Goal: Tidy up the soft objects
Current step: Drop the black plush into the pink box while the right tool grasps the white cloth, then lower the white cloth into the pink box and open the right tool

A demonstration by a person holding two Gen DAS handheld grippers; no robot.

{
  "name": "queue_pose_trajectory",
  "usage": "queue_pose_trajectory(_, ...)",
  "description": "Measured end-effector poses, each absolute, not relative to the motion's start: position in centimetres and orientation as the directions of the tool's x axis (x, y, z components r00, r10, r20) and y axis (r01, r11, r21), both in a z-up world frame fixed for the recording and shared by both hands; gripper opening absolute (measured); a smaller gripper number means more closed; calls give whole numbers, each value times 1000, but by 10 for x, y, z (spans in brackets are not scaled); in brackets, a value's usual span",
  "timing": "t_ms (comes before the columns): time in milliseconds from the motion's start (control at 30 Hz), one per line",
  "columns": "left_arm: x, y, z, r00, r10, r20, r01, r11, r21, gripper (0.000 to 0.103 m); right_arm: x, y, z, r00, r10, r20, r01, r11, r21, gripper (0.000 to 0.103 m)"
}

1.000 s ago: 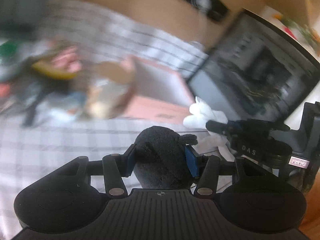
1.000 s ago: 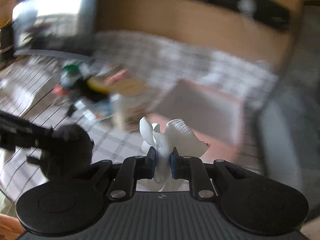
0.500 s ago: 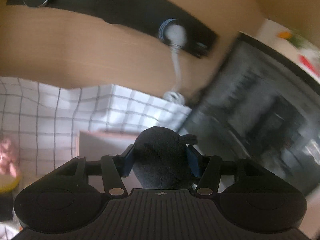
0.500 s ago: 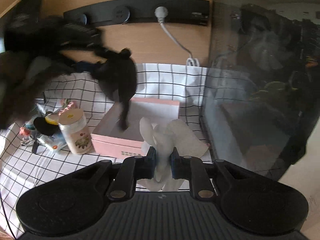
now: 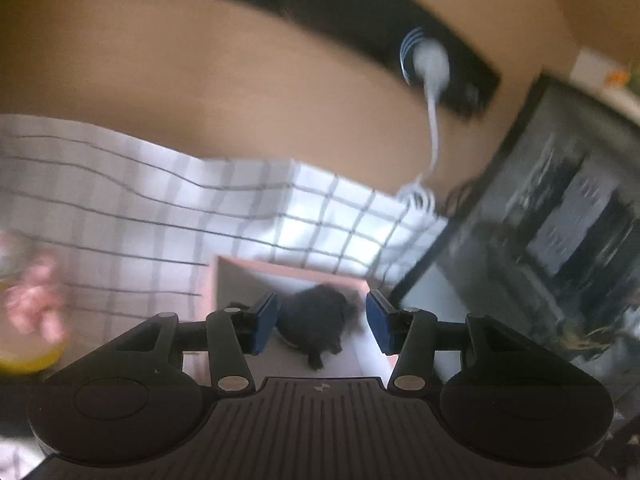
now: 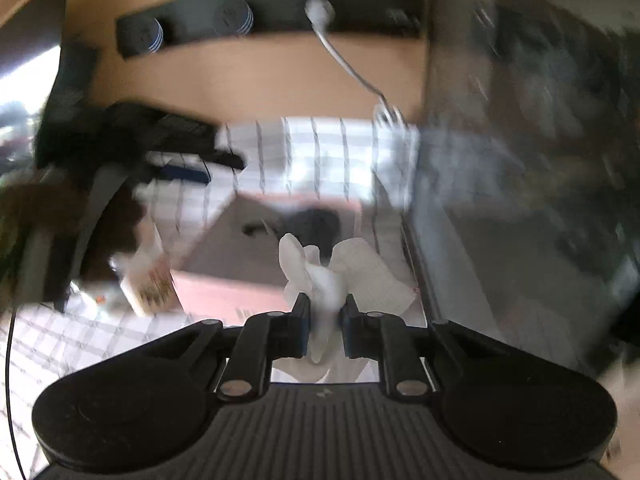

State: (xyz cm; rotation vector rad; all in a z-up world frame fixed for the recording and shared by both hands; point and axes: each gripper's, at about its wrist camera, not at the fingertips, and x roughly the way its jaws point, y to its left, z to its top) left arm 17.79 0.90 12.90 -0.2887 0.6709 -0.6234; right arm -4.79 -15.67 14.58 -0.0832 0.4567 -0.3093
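A black plush toy (image 5: 316,320) lies inside the pink box (image 5: 280,270), below and between my left gripper's (image 5: 321,321) spread blue pads. The left gripper is open and empty above the box. In the right wrist view the black toy (image 6: 316,220) shows in the same pink box (image 6: 224,292). My right gripper (image 6: 324,322) is shut on a white plush toy (image 6: 340,272) and holds it near the box's front right corner. The left gripper (image 6: 180,156) shows blurred at upper left there.
A grid-pattern white cloth (image 5: 120,208) covers the table. A dark glass-fronted cabinet (image 6: 520,200) stands at the right. A jar with a floral label (image 6: 150,284) stands left of the box. A black socket strip with a white cable (image 6: 280,16) is on the wooden wall.
My left gripper has opened and the black plush toy has dropped from it into the pink box. My right gripper still holds the white toy and has moved closer to the box.
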Motion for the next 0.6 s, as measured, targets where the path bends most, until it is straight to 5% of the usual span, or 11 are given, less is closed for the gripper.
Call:
queue_pose_trajectory(300,108,113,129,698,-490,-523,296,862,-412,53,79,-175,182,895,-198,-400,202,979,-33,15)
queue_pose_trajectory(600,72,209,85,707,-256,-660,-32,920,-390,53,171,-196,73,637,-236,-734,301,953,-45,17)
